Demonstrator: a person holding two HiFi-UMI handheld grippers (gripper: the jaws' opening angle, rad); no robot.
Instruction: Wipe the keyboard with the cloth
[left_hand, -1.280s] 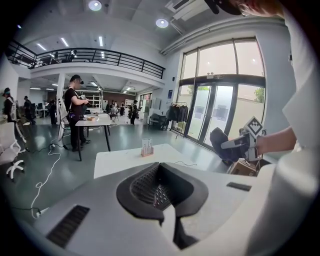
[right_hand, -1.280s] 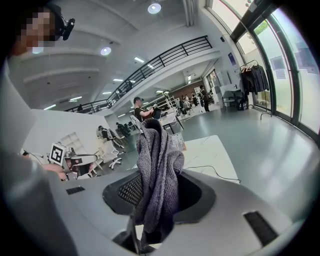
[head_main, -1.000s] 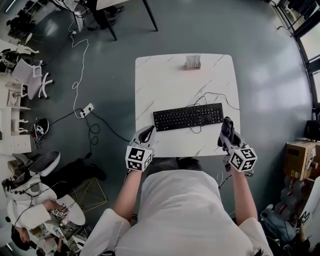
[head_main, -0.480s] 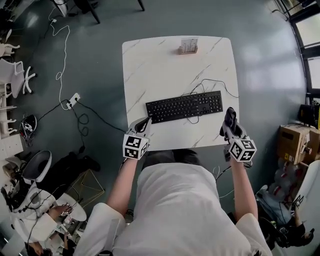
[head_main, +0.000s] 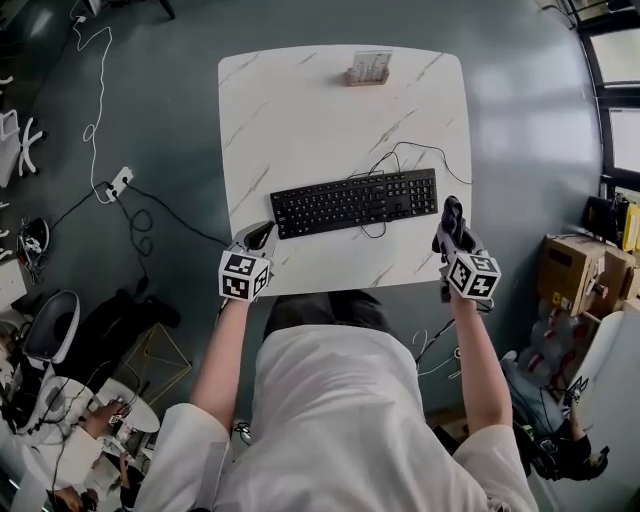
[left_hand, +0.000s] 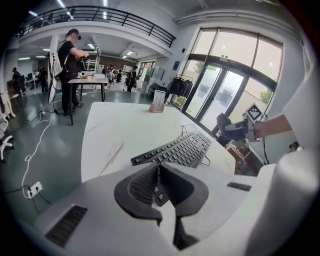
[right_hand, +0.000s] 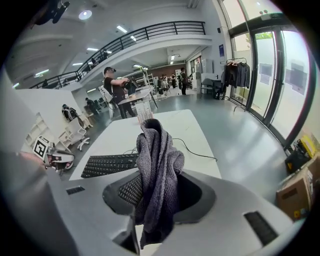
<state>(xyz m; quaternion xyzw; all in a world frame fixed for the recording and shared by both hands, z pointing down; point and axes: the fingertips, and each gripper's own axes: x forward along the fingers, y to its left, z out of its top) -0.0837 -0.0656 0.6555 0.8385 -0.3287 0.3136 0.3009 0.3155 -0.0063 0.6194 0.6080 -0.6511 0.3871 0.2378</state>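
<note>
A black keyboard (head_main: 354, 202) lies across the white marble table (head_main: 300, 110), its cable looping behind it. My left gripper (head_main: 262, 236) hovers at the keyboard's left end near the table's front edge, jaws shut with nothing between them. In the left gripper view the keyboard (left_hand: 177, 148) lies just beyond the closed jaws. My right gripper (head_main: 450, 215) is at the keyboard's right end, by the table's right front corner, shut on a dark grey cloth (right_hand: 156, 170) that stands bunched between the jaws. The keyboard (right_hand: 107, 165) shows to the left of the cloth.
A small wooden card holder (head_main: 368, 70) stands at the table's far edge. A power strip and cables (head_main: 118, 190) lie on the floor to the left. Cardboard boxes (head_main: 575, 270) sit to the right. People stand at a far table (left_hand: 70, 70).
Both grippers have come down and forward toward the table's front edge, at either end of the keyboard. The cloth stays clamped in the right gripper.
</note>
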